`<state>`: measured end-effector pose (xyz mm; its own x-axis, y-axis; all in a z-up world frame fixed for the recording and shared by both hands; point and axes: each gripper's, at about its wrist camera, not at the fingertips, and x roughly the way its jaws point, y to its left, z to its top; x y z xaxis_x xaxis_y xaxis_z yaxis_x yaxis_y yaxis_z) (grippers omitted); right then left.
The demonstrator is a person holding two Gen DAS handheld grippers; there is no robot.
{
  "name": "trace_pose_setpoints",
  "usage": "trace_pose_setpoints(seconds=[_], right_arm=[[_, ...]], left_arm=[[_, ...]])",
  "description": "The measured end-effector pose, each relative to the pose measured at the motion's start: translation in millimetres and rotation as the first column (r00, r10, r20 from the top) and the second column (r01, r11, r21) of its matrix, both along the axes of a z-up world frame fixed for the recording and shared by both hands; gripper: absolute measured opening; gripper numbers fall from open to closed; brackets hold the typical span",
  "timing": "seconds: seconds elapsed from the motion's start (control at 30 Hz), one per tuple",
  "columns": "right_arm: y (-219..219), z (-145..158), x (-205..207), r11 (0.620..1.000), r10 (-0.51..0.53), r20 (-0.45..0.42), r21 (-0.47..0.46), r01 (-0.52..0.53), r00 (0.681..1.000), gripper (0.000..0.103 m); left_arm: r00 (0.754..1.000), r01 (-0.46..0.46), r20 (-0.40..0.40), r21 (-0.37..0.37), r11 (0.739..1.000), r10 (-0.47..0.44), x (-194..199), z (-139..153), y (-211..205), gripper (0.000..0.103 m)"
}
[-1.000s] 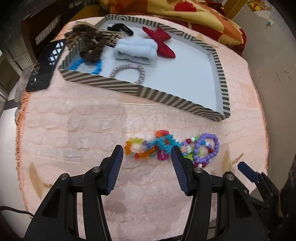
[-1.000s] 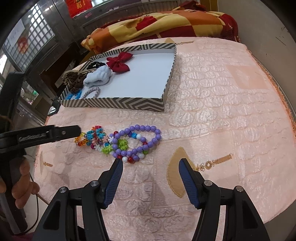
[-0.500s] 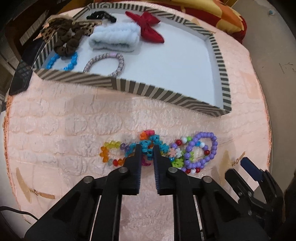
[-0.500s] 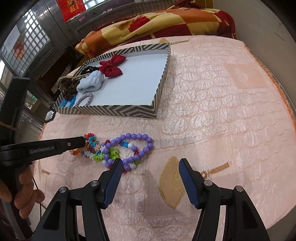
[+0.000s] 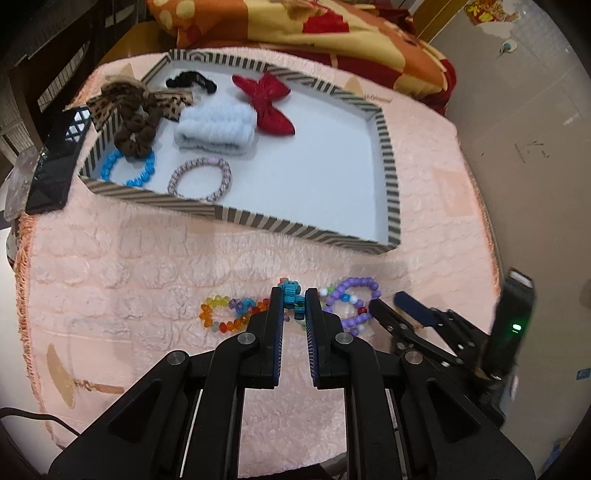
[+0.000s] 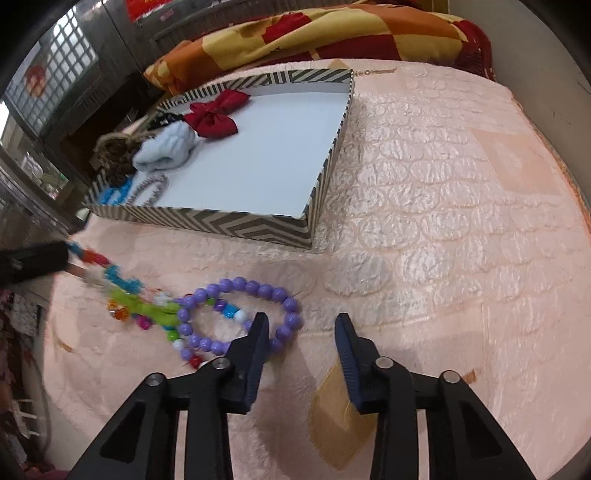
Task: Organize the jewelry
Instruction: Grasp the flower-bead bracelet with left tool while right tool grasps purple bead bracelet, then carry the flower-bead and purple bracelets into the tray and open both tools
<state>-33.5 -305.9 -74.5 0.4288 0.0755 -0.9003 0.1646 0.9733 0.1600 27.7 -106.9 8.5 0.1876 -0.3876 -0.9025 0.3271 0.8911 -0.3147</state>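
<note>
A tangle of bead bracelets lies on the peach quilted cloth in front of a zigzag-striped tray (image 5: 295,229) (image 6: 203,218). My left gripper (image 5: 293,295) (image 6: 33,262) is shut on the teal bead bracelet (image 5: 291,288) and holds it just off the cloth. Its strand trails blurred toward the others in the right wrist view. A rainbow bracelet (image 5: 221,314) lies to its left and a purple bracelet (image 5: 354,295) (image 6: 240,284) to its right. My right gripper (image 6: 301,325) (image 5: 391,302) is low over the purple bracelet. Its jaws are closing with the loop's right end between them, pads apart from the beads.
The tray holds a red bow (image 5: 267,101), a pale blue scrunchie (image 5: 218,127), a brown leopard scrunchie (image 5: 133,110), a black hair tie (image 5: 192,79), a blue bead bracelet (image 5: 127,171) and a woven bracelet (image 5: 201,179). A black object (image 5: 55,166) sits left of it. An orange blanket (image 6: 332,33) lies behind.
My left gripper shut on the teal bracelet and rose with it, dragging the tangle. My right gripper came down and left to the purple bracelet and its jaws narrowed.
</note>
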Motion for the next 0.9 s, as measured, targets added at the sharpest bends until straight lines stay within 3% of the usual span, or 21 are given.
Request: trace_pose_setpoints(seconds=[0.1, 0.2, 0.53, 0.9], right_arm=[[3, -2, 4, 0.999, 0.019, 0.002, -0.048, -0.019, 1.0, 0.024], [5, -3, 5, 0.997, 0.034, 0.002, -0.075, -0.034, 0.999, 0.008], [10, 49, -11, 0.998, 0.053, 0.109, -0.047, -0.048, 0.993, 0.008], [25, 103, -5, 0.992, 0.091, 0.204, -0.105, -0.071, 0.975, 0.008]], left_arm=[[1.0, -0.004, 0.013, -0.012, 1.0, 0.004, 2, 9, 6, 0.01], [1.0, -0.01, 0.027, -0.016, 1.0, 0.01, 3, 16, 9, 0.01], [0.997, -0.053, 0.049, -0.019, 0.998, 0.054, 12, 30, 32, 0.01], [0.993, -0.043, 0.107, -0.011, 0.999, 0.044, 18, 52, 36, 0.01]])
